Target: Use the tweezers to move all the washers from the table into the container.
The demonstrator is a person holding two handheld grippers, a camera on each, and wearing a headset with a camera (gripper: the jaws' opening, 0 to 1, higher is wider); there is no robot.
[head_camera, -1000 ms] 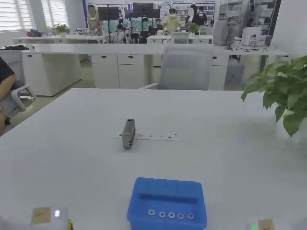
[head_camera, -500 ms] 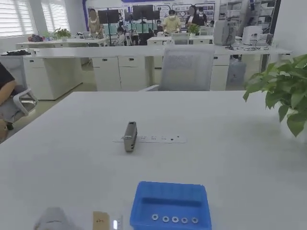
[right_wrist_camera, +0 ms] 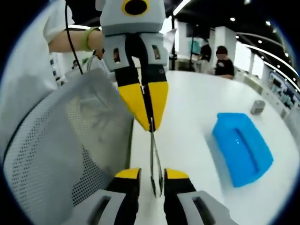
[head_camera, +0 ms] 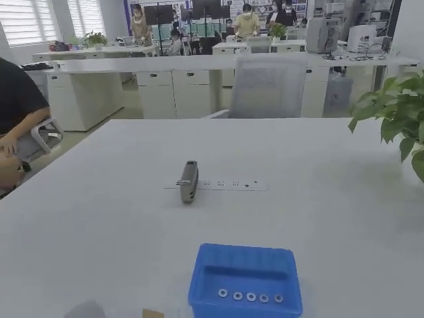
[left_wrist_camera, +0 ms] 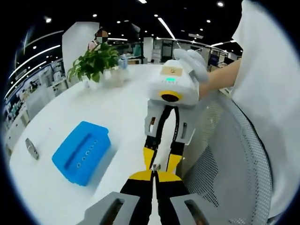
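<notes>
The blue container point(head_camera: 245, 271) sits near the table's front edge with several washers point(head_camera: 250, 296) in a row inside it. It also lies left of centre point(left_wrist_camera: 80, 152) in the left gripper view and at the right point(right_wrist_camera: 241, 147) in the right gripper view. The two grippers face each other tip to tip over the table's edge. Thin metal tweezers point(right_wrist_camera: 153, 154) run between them. My right gripper point(right_wrist_camera: 152, 180) is shut on the tweezers' wide end. My left gripper point(left_wrist_camera: 153, 176) is shut on the other end point(left_wrist_camera: 155, 166).
A small grey device point(head_camera: 189, 181) lies mid-table beside a recessed socket strip point(head_camera: 225, 185). A potted plant point(head_camera: 397, 112) stands at the right edge. A mesh chair back point(right_wrist_camera: 70, 136) is close beside the grippers. People sit at desks in the background.
The head camera has shifted, so the table and container sit slightly differently in view. The gripper boxes at the bottom edge have slid almost out of the picture. Nothing on the table moved.
</notes>
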